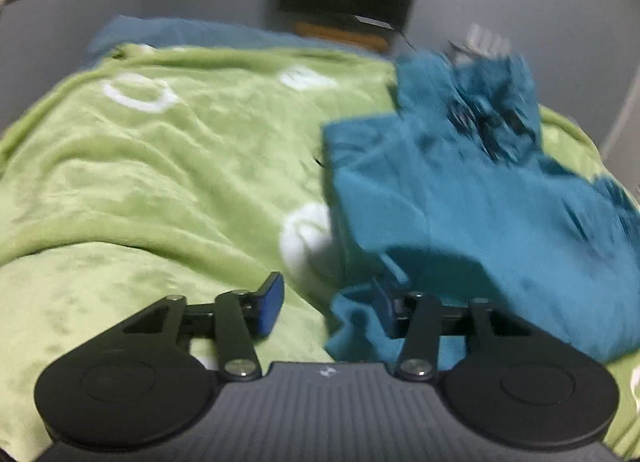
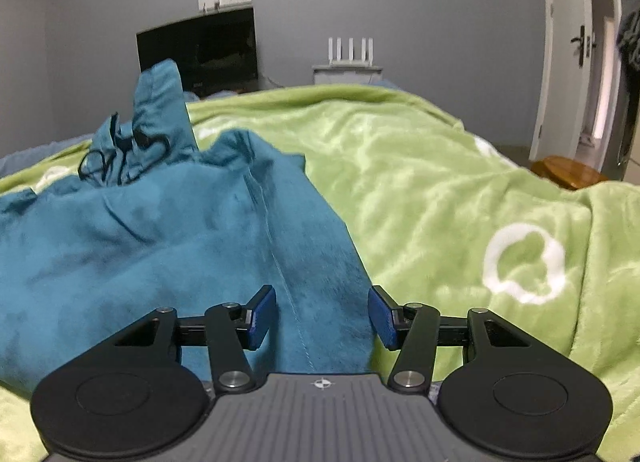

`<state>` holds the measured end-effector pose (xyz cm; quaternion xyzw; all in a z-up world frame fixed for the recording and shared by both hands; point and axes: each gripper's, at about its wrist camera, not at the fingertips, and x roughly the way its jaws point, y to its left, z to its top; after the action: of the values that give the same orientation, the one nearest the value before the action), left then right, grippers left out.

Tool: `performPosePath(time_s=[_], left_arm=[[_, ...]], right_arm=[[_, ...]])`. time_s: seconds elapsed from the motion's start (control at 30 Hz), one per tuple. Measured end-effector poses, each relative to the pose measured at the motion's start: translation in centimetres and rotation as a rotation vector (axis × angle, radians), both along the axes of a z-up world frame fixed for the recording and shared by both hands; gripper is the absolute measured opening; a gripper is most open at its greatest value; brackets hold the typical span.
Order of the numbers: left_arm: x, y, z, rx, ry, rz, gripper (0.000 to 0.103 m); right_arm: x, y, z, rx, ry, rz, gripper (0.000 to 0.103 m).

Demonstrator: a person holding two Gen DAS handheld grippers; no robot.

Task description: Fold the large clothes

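Observation:
A teal garment [image 1: 472, 214] with a black drawstring lies crumpled on the right part of a green blanket [image 1: 160, 166]. My left gripper [image 1: 326, 312] is open; its right finger sits against the garment's near-left edge, its left finger over bare blanket. In the right wrist view the same teal garment [image 2: 180, 234] lies heaped to the left on the green blanket [image 2: 460, 190]. My right gripper [image 2: 324, 316] is open, its jaws apart on either side of the garment's near right edge with the seam between them.
A dark monitor [image 2: 200, 54] stands against the grey wall beyond the bed. A white router [image 2: 348, 58] sits right of it. A white door [image 2: 568, 62] and a wooden stool [image 2: 568, 172] are at the far right. A blue sheet [image 1: 180, 32] shows at the bed's far end.

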<state>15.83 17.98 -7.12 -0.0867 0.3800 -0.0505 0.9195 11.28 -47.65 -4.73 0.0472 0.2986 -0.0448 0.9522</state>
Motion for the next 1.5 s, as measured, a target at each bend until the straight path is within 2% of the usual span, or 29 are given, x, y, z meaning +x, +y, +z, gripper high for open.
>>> performPosePath(time_s=[0.07, 0.13, 0.2, 0.23, 0.27, 0.3, 0.33, 0.4, 0.43, 0.53, 0.6, 0.7, 0.77, 0.87, 0.9, 0.97, 1.0, 1.03, 1.07, 1.1, 1.13, 1.23, 1.33, 1.4, 1.5], left_arm=[[0.9, -0.9, -0.8, 0.017, 0.038, -0.050, 0.044], [1.7, -2.2, -1.5, 0.069, 0.069, -0.091, 0.044], [2.2, -2.6, -2.1, 0.077, 0.090, -0.103, 0.043], [2.1, -2.4, -2.1, 0.059, 0.090, -0.107, 0.026], [1.9, -2.2, -2.0, 0.022, 0.092, -0.122, 0.016], [1.6, -2.0, -1.8, 0.011, 0.094, -0.123, 0.010], [1.2, -1.8, -1.4, -0.002, 0.096, -0.130, 0.005], [0.3, -1.2, -0.6, -0.036, 0.093, -0.134, 0.000], [-0.3, -0.9, -0.3, -0.053, 0.090, -0.132, 0.000], [-2.2, -0.3, 0.3, -0.051, 0.092, -0.140, 0.000], [-2.7, -0.4, -0.1, -0.021, 0.101, -0.136, 0.000], [-2.7, -1.3, -0.1, 0.045, 0.103, -0.138, 0.000], [-2.9, -1.7, 0.0, 0.079, 0.098, -0.139, 0.000], [-3.5, -1.9, 0.8, 0.102, 0.045, -0.116, 0.000], [-3.9, -2.0, 1.6, 0.106, 0.003, -0.088, 0.001], [-4.9, -2.1, 3.6, 0.085, -0.111, -0.037, 0.009], [-5.4, -2.3, 4.7, 0.044, -0.177, -0.019, 0.019], [-5.6, -2.7, 5.6, -0.004, -0.223, -0.022, 0.030], [-5.6, -3.4, 6.3, -0.050, -0.253, -0.046, 0.036], [-5.4, -4.4, 6.8, -0.076, -0.265, -0.080, 0.045], [-5.0, -5.9, 7.1, -0.073, -0.269, -0.115, 0.047], [-3.6, -11.0, 6.3, 0.001, -0.258, -0.199, 0.047], [-2.7, -15.7, 3.6, 0.094, -0.240, -0.253, 0.047], [-2.5, -17.6, 1.2, 0.201, -0.218, -0.256, 0.047], [-2.3, -17.8, -2.2, 0.312, -0.157, -0.261, 0.047]], right_arm=[[0.4, -0.1, -0.7, 0.009, 0.012, -0.002, 0.054], [0.7, 0.0, -1.0, 0.017, 0.013, 0.002, 0.054], [0.9, 0.2, -1.1, 0.009, 0.010, 0.008, 0.054], [0.9, 0.2, -1.1, 0.008, 0.008, 0.011, 0.054], [1.0, 0.1, -1.2, 0.009, 0.007, 0.015, 0.054], [1.0, 0.1, -1.3, 0.014, 0.007, 0.021, 0.048], [1.0, 0.1, -1.3, 0.020, 0.009, 0.031, 0.035], [1.0, 0.2, -1.2, 0.021, 0.001, 0.041, 0.023], [0.9, 0.2, -1.1, 0.013, -0.010, 0.039, 0.018], [1.0, -0.1, -1.1, -0.015, -0.022, -0.021, 0.015], [1.3, -0.6, -1.8, -0.046, -0.002, -0.105, 0.016], [1.2, -2.2, -2.7, 0.075, 0.030, -0.152, 0.018], [0.9, -2.2, -2.2, 0.066, 0.019, -0.160, 0.022], [-0.2, -1.7, -0.4, 0.062, -0.049, -0.147, 0.035], [-0.6, -1.3, 0.2, 0.062, -0.079, -0.133, 0.039], [-1.0, -0.1, 1.4, 0.036, -0.139, -0.089, 0.042], [-1.1, 0.6, 1.8, 0.019, -0.164, -0.058, 0.043], [-1.2, 1.5, 2.2, 0.000, -0.186, -0.018, 0.043], [-1.2, 2.6, 2.4, -0.016, -0.198, 0.023, 0.043], [-1.1, 3.6, 2.5, -0.030, -0.203, 0.067, 0.042], [-1.0, 4.7, 2.4, -0.046, -0.206, 0.113, 0.043], [-0.4, 7.3, 1.6, -0.101, -0.185, 0.199, 0.044], [0.2, 8.7, 0.5, -0.117, -0.161, 0.262, 0.048], [0.5, 9.1, -0.5, -0.140, -0.136, 0.292, 0.049], [1.2, 8.8, -2.0, -0.145, -0.075, 0.268, 0.050]])
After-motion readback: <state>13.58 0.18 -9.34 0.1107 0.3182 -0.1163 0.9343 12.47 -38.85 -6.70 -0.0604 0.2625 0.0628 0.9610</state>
